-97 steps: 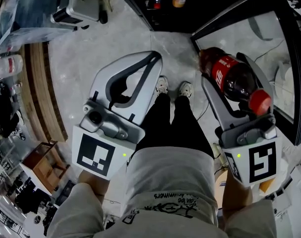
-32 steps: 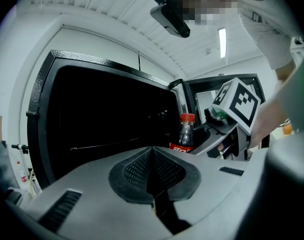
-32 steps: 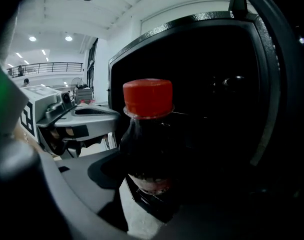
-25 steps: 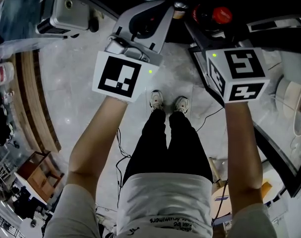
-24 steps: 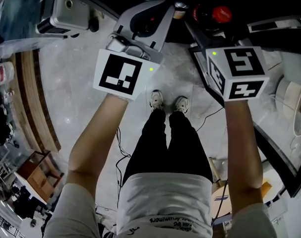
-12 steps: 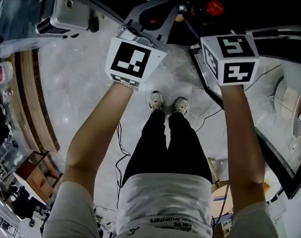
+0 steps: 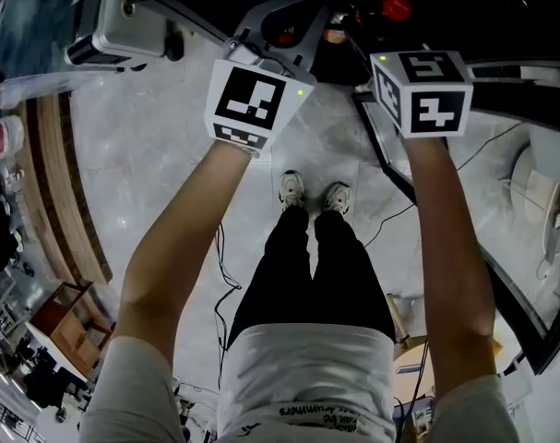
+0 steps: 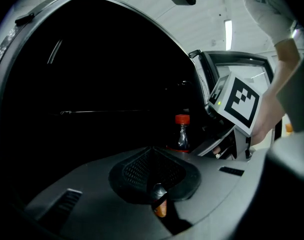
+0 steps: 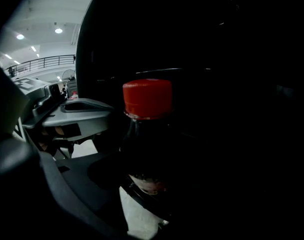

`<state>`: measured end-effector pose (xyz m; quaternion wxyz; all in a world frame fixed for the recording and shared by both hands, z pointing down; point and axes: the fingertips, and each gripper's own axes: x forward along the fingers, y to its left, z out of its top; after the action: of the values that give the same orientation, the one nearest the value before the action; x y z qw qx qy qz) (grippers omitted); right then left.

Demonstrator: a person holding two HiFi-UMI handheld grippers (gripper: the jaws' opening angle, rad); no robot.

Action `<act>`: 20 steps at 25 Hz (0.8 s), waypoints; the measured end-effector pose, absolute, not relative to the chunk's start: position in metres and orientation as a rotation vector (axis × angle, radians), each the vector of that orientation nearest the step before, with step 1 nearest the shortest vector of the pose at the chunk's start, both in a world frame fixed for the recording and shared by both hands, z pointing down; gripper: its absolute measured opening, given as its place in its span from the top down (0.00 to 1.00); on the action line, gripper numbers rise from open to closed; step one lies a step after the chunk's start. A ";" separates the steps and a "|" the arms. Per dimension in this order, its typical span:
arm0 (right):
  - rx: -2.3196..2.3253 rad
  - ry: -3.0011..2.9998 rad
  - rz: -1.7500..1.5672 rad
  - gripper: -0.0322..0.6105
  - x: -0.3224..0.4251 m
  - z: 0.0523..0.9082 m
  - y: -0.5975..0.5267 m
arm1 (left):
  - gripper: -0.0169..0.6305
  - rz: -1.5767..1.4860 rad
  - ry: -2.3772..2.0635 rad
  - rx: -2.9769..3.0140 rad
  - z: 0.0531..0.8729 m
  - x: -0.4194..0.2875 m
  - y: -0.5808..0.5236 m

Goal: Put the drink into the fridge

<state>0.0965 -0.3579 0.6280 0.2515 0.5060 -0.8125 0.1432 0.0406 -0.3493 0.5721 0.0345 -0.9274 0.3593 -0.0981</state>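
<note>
1. At the upper left of the head view, a grey device (image 7: pixel 123 30) sat on the pale floor, well apart from the work and not part of the task.
2. Left of centre, the left gripper (image 8: pixel 152 154) had its jaws closed on each other and gripped nothing. Only a small orange item (image 8: pixel 161 209) showed through the gap below them, apparently something beyond the jaws. 3.9 s before, this gripper hung low by the person's hip. Now it was raised to the mouth of the fridge (image 8: pixel 101 74).
3. At the top centre, the drink bottle (image 8: pixel 182 136) stood upright with its red cap up against the dark interior. 3.9 s before, it lay tilted, low and outside beside the door.
4. The right gripper (image 9: pixel 152 154) was clamped on the bottle's body below the cap. Over the last 1 s, its marker cube had slid further up the frame, so the reach was deepening.
5. At the right, the fridge door (image 7: pixel 519 312) stood open, clear of both arms.
6. The carry looked nearly done. What seemed left was to set the bottle on a shelf and let go. No view showed whether its base already touched one.
</note>
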 end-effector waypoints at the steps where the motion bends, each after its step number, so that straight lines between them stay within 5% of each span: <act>1: 1.377 -2.207 0.394 0.47 0.096 0.630 -0.360 | 0.94 -0.302 1.107 -2.853 0.573 0.041 -0.352; 20: 1.411 -2.166 0.446 0.47 0.093 0.640 -0.388 | 0.94 -0.326 1.163 -2.884 0.586 0.032 -0.376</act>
<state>0.0934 -0.3879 0.6402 0.2560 0.5200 -0.7982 0.1642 0.0320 -0.3761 0.5863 0.0072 -0.9223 0.3720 -0.1044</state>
